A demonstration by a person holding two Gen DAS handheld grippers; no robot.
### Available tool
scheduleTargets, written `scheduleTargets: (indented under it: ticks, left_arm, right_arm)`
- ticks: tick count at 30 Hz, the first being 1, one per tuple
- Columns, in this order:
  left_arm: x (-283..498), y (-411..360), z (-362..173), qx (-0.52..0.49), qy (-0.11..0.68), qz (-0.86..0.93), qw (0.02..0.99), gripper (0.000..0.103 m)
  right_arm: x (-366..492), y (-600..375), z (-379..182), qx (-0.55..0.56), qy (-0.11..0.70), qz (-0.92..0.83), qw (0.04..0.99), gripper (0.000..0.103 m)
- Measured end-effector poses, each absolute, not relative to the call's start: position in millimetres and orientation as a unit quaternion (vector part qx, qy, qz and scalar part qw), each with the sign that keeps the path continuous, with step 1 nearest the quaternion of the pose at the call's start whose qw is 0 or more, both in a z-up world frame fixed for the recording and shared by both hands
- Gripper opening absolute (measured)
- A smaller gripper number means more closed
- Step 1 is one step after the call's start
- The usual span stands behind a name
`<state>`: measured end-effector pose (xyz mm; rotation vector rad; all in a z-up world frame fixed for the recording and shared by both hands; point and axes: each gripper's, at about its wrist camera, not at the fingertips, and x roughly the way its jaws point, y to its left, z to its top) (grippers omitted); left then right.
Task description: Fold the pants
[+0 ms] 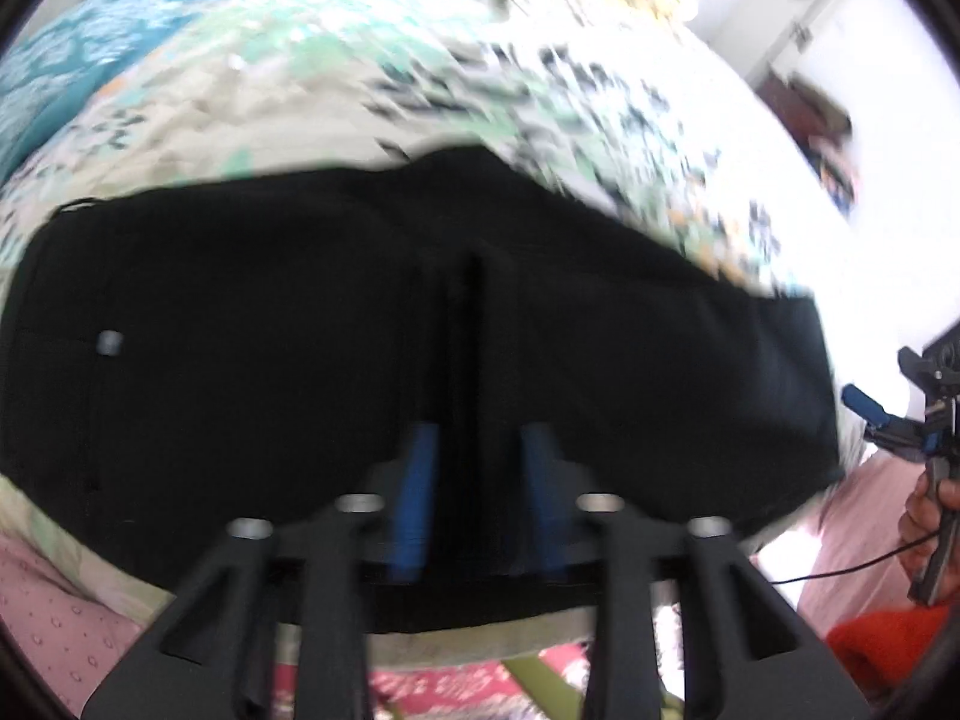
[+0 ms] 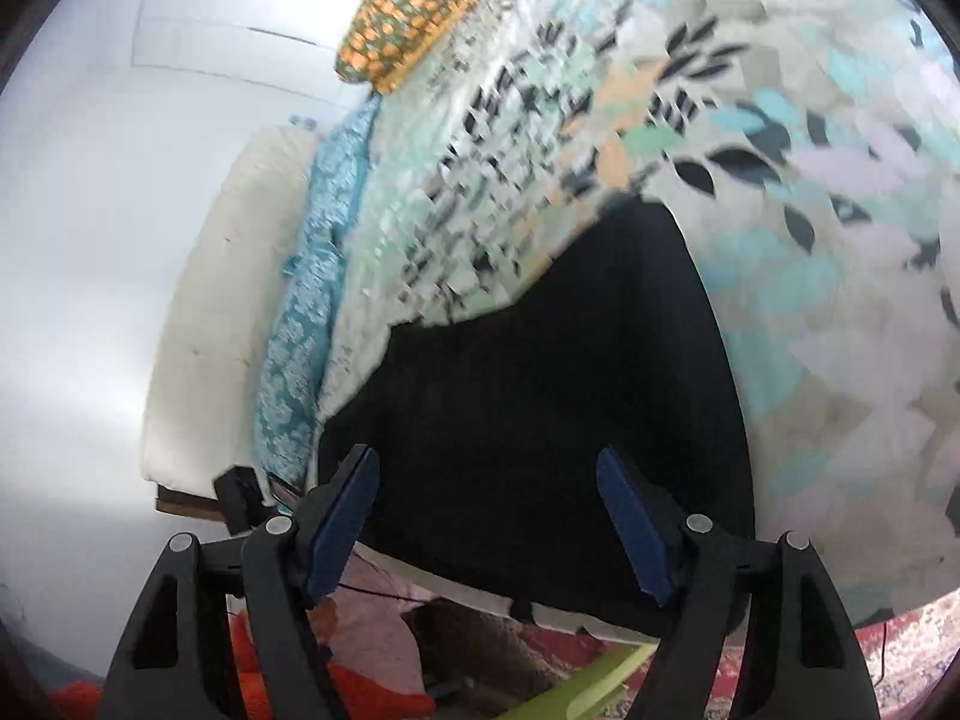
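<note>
A bed with a leaf-print sheet (image 2: pixel 780 192) carries black pants (image 1: pixel 270 330), lying flat as a compact rectangle, apparently already partly folded. Left gripper (image 1: pixel 480 480) jaws pinch a fabric ridge; right gripper (image 2: pixel 486 528) jaws stand wide, empty.

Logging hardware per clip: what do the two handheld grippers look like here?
Both match: the left gripper and right gripper have black plastic linkage arms with silver pivot pins and flat blue finger pads. In the left wrist view, the right gripper has a thin black cable trailing below a bare hand.
</note>
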<state>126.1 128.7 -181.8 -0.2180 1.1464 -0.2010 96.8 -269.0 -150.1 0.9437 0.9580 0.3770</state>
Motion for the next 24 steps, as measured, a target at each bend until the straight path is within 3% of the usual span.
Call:
scheduleTargets:
  ticks: [1,2,10,19,24]
  left_arm:
    - [127,135,-177,-0.113,0.527,-0.085,0.838,0.067]
    - [126,142,-174,-0.122,0.517,-0.076,0.844,0.069]
    - [126,138,-173,-0.122,0.498,-0.07,0.856,0.069]
    - [128,110,-174,-0.095,0.499,-0.118,0.853,0.071]
    - [133,98,-199,-0.054,0.548,-0.096,0.829,0.071]
  right_arm:
    - [104,-271,-144,0.434,0.437,0.174,0.768,0.075]
    - [113,-273,-140,0.432,0.436,0.174,0.77,0.075]
    - [172,-275,-201,0.397,0.513,0.116,0.752,0.075]
    - [122,-257,-156,0.431,0.495,0.188,0.731,0.077]
    - [91,-227,-191,0.393,0.562,0.179,0.705,0.082]
